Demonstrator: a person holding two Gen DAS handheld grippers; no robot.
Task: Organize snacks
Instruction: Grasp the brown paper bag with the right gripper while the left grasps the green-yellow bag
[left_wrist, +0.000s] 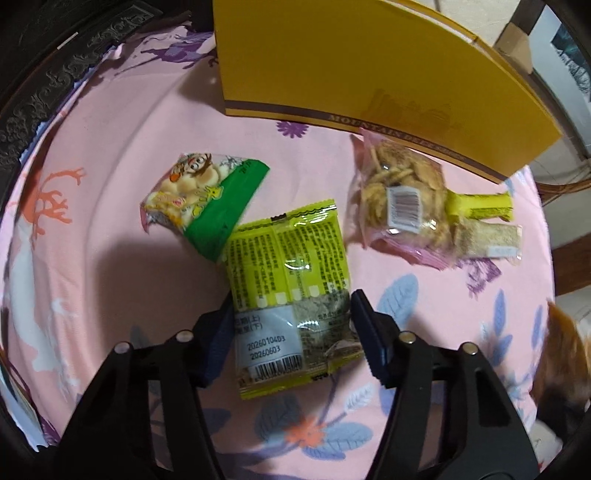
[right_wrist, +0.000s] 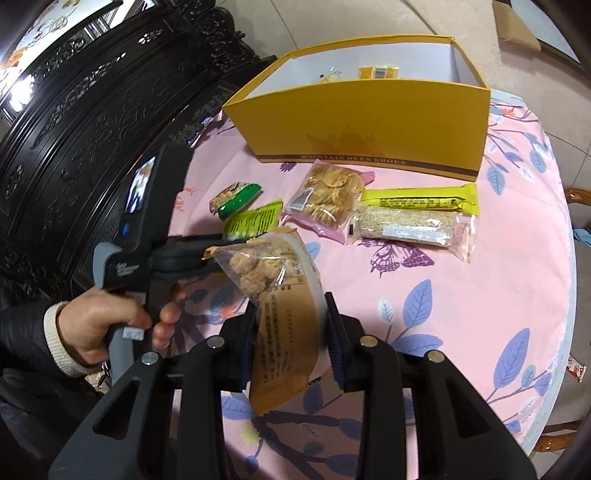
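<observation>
A yellow-green snack packet (left_wrist: 291, 291) lies flat on the pink floral tablecloth (left_wrist: 92, 258). My left gripper (left_wrist: 293, 297) points down over it, its pads against the packet's two long edges. My right gripper (right_wrist: 291, 332) is shut on an orange-brown cookie packet (right_wrist: 280, 295) with a clear window and holds it tilted above the table. Behind it in the right wrist view, the same yellow-green packet (right_wrist: 255, 221) shows under the left gripper, which a person's hand (right_wrist: 96, 325) holds. An open yellow box (right_wrist: 369, 122) stands at the far side, with a few snacks (right_wrist: 378, 72) inside.
On the cloth lie a green cartoon packet (left_wrist: 199, 206), a clear bag of crackers (left_wrist: 402, 199), a yellow bar (left_wrist: 480, 206) and a sesame bar (left_wrist: 491, 240). Dark carved furniture (right_wrist: 74, 129) flanks the table's left. The round table edge (right_wrist: 565, 332) curves at right.
</observation>
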